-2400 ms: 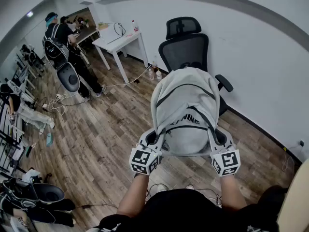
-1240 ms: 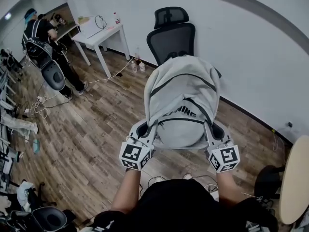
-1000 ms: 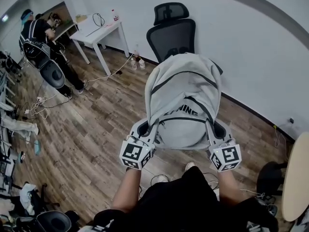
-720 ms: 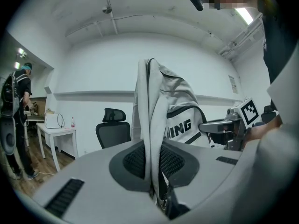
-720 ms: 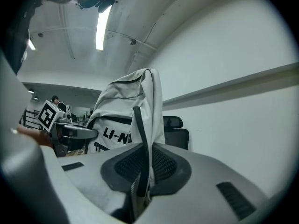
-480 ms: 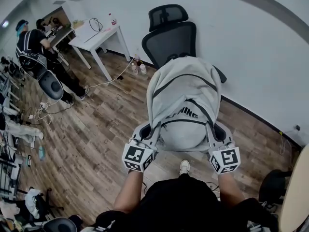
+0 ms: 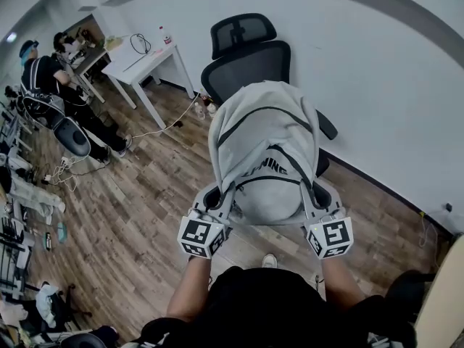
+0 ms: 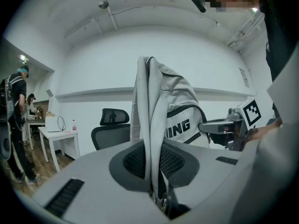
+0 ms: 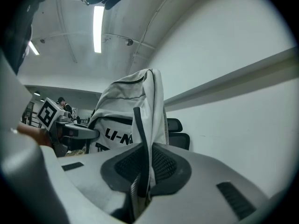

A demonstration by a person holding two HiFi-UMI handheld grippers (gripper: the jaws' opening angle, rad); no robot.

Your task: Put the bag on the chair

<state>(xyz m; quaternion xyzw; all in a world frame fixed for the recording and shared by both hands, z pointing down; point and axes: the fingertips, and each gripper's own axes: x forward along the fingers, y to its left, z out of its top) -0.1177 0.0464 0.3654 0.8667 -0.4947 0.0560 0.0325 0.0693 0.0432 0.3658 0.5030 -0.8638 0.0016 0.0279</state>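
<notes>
Up in the air it hangs: the grey fabric backpack with black trim (image 7: 264, 147) is held clear of everything, not yet set down. The left gripper (image 7: 221, 198) is clamped on a grey shoulder strap (image 8: 150, 143), its fingers pressed together on the webbing. The right gripper (image 7: 317, 194) is clamped likewise on the black-edged strap (image 9: 140, 139). Over the last couple of seconds the black mesh office chair (image 7: 243, 53) has been brought nearer, and its seat is now hidden behind the backpack. Neither grip has been altered. The approach is judged nearly done; lowering onto the seat is what remains.
</notes>
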